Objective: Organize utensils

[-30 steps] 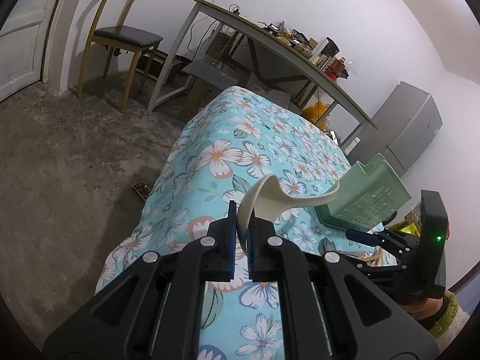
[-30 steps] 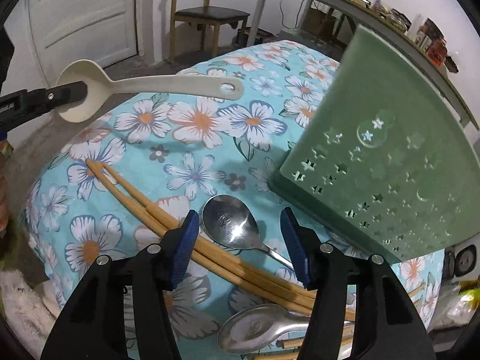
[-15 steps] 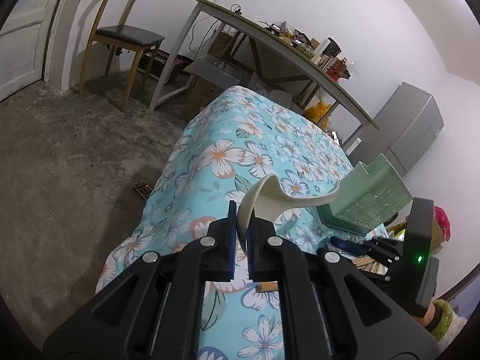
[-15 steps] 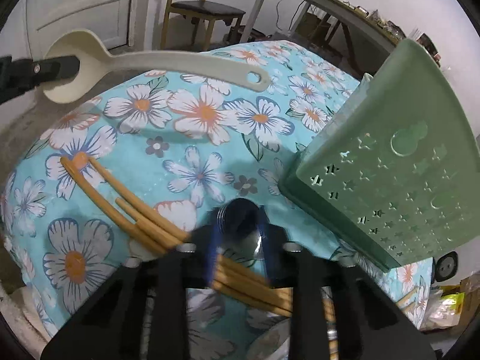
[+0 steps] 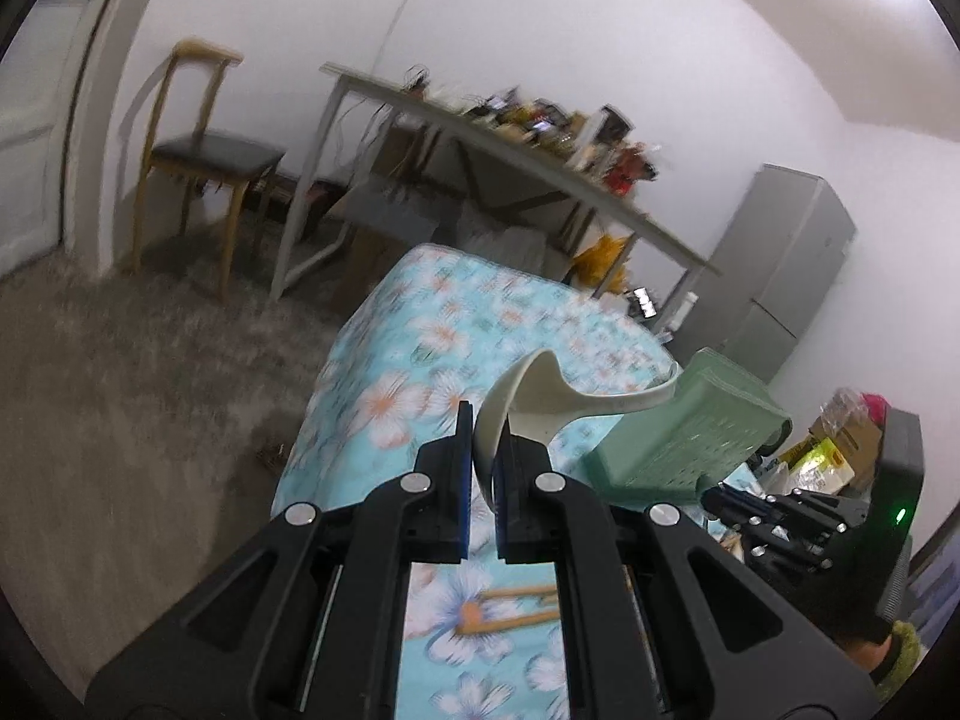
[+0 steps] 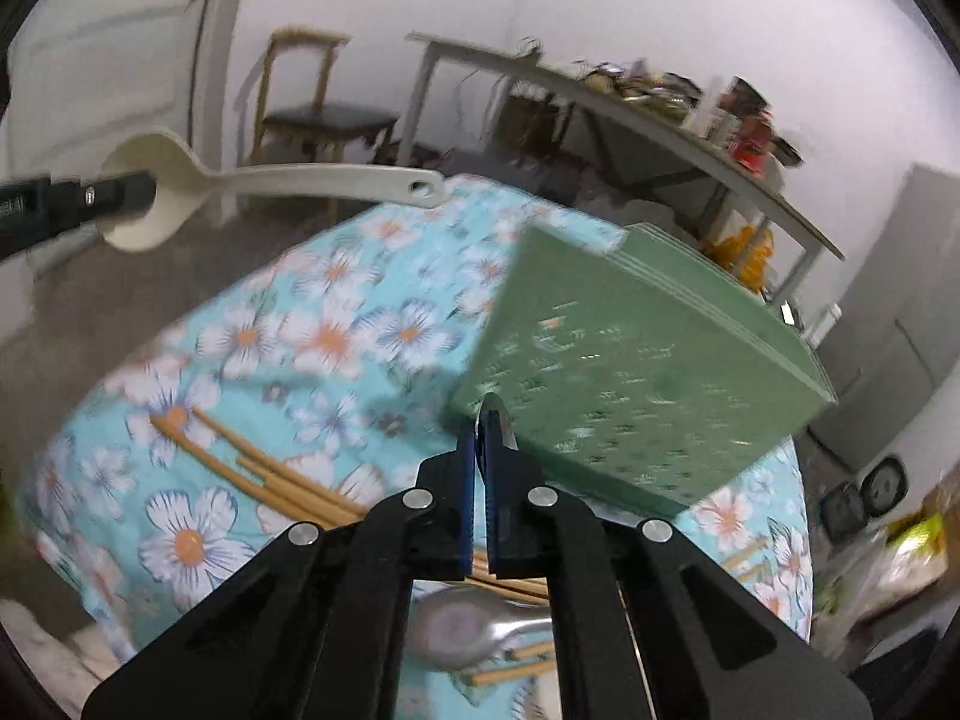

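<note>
Cream plastic serving spoon (image 5: 543, 393) is clamped by its bowl in the left gripper (image 5: 485, 450), jaws pinched on the bowl's edge, with the long handle sticking out to the right, up in the air over the turquoise flowered tablecloth (image 5: 414, 360). From the right wrist view the same spoon (image 6: 288, 180) hangs off to the upper left, well above the table.

The right gripper (image 6: 481, 450) has its blue pads squeezed together on a shiny metal spoon (image 6: 497, 420); only a thin sliver of the bowl pokes out above the tips, so it's hard to see much of it. It sits right in front of the pale green perforated plastic basket (image 6: 648, 360), which stands on the cloth.

Down on the cloth there's a bundle of light wooden chopsticks (image 6: 264, 474) lying diagonally, and a second metal spoon (image 6: 462, 624) showing under the gripper body. Everything's kinda blurry.
</note>
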{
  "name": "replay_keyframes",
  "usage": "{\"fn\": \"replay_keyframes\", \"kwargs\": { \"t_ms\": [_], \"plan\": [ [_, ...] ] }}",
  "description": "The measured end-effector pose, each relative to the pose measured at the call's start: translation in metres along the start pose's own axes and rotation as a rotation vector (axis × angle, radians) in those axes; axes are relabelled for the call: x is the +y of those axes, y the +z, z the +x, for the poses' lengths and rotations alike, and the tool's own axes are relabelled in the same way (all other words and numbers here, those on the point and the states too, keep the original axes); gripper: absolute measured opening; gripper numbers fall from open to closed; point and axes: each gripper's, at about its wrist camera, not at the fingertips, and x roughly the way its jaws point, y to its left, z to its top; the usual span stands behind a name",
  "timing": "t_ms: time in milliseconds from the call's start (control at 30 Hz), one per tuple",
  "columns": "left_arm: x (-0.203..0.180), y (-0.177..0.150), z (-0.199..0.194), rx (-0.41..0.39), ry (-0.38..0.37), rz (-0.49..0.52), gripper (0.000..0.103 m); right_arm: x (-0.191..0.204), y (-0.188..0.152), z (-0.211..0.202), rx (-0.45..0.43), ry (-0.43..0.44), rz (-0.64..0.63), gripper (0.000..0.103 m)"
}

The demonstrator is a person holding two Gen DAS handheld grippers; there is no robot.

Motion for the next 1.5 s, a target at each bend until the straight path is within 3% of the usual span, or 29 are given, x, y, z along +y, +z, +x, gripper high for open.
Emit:
{"fn": "replay_keyframes", "kwargs": {
  "t_ms": [267, 467, 1100, 1267, 1467, 1500],
  "plan": [
    [-0.064, 0.034, 0.009, -0.038, 0.010, 0.293, 0.005, -0.069, 0.004, -0.025, -0.070, 0.035, 0.212, 0.003],
    [-0.106, 0.047, 0.027, 0.040, 0.062, 0.516, 0.005, -0.107, 0.002, -0.034, -0.119, 0.037, 0.300, 0.003],
    [-0.179, 0.085, 0.082, 0.298, 0.225, 0.988, 0.005, -0.192, -0.003, -0.062, -0.286, 0.109, 0.484, 0.002],
    [-0.196, 0.084, 0.094, 0.322, 0.192, 1.019, 0.005, -0.205, -0.001, -0.066, -0.320, 0.128, 0.509, 0.002],
    [-0.196, 0.085, 0.121, 0.392, 0.017, 0.818, 0.012, -0.225, 0.008, -0.079, -0.378, 0.171, 0.538, 0.002],
    [-0.194, 0.087, 0.123, 0.395, -0.004, 0.780, 0.019, -0.227, 0.009, -0.081, -0.388, 0.175, 0.540, 0.002]
  ]
}}
